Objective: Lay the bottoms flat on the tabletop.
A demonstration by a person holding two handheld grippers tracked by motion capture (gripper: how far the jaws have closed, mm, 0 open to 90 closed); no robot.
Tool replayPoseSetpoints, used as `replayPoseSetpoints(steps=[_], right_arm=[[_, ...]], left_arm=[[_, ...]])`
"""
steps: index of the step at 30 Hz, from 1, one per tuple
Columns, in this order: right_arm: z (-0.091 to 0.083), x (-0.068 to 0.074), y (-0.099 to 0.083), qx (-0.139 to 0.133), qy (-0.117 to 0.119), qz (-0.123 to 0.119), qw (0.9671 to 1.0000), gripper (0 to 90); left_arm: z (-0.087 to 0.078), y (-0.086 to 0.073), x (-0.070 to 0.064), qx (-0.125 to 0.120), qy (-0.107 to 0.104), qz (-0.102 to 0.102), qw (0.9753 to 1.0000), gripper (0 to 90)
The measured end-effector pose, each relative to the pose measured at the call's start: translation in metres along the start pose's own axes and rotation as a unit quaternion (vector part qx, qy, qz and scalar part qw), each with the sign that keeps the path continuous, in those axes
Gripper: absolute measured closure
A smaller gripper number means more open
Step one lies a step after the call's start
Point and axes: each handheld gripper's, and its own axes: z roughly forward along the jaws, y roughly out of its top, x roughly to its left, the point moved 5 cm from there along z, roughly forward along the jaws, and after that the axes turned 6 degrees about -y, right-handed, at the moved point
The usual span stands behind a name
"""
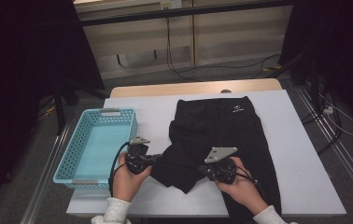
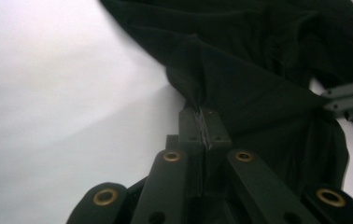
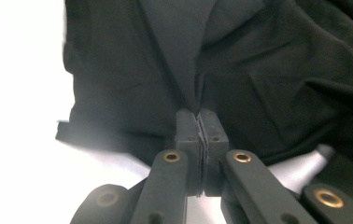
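The black trousers, soft and limp, are pinched at the folded leg by both closed grippers, toward 6 o'clock.

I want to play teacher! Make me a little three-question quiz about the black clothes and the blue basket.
1. True or false: the blue basket has something in it.
2. What do the left gripper and right gripper both pinch?
A. the black garment
B. a cable
C. the basket
3. Fill in: the basket sits to the ____ of the garment in the high view.

Key: 1 false; 2 A; 3 left.
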Motion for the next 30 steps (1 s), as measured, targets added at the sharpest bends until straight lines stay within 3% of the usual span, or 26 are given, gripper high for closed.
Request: replayPoseSetpoints(steps=[3, 5, 8, 10, 11, 15, 20, 22, 25, 28, 30], right_arm=[[-0.013, -0.006, -0.001, -0.005, 0.004, 0.004, 1.0, 89.4], [-0.015, -0.011, 0.002, -0.017, -0.004, 0.016, 0.9997, 89.3], [-0.004, -0.016, 0.006, -0.024, -0.031, 0.024, 0.9989, 86.2], [0.007, -0.019, 0.009, -0.028, -0.061, 0.031, 0.9973, 74.6], [0.01, -0.02, 0.009, -0.028, -0.07, 0.034, 0.9966, 74.6], [0.006, -0.014, 0.008, -0.028, -0.056, 0.026, 0.9977, 70.9], [-0.006, 0.002, 0.006, -0.035, -0.037, 0.017, 0.9985, 65.5], [-0.008, 0.011, 0.008, -0.042, -0.02, 0.021, 0.9987, 62.9], [-0.006, 0.031, 0.011, -0.039, 0.005, 0.001, 0.9992, 56.3], [0.003, 0.052, 0.01, -0.023, 0.04, -0.019, 0.9988, 49.5], [0.011, 0.06, 0.005, -0.004, 0.042, -0.035, 0.9985, 43.3]], left_arm=[[0.001, -0.001, -0.008, 0.003, -0.012, 0.005, 0.9999, 88.9], [-0.001, 0.0, -0.009, -0.002, -0.005, 0.016, 0.9998, 88.9], [-0.002, 0.004, -0.004, -0.016, 0.021, 0.024, 0.9994, 88.9], [-0.001, 0.004, 0.001, -0.022, 0.044, 0.025, 0.9985, 88.9], [0.001, 0.004, 0.003, -0.022, 0.043, 0.019, 0.9987, 88.9], [0.011, 0.001, 0.01, -0.012, 0.045, 0.005, 0.9989, 88.7], [0.016, 0.005, 0.01, -0.013, 0.044, 0.007, 0.9989, 88.7], [0.015, 0.006, 0.009, -0.015, 0.043, 0.006, 0.999, 88.7], [0.015, 0.008, 0.008, -0.018, 0.045, 0.007, 0.9988, 88.7], [0.017, 0.009, 0.007, -0.021, 0.043, 0.006, 0.9988, 88.7], [0.018, 0.009, 0.007, -0.02, 0.041, 0.008, 0.999, 88.8]])
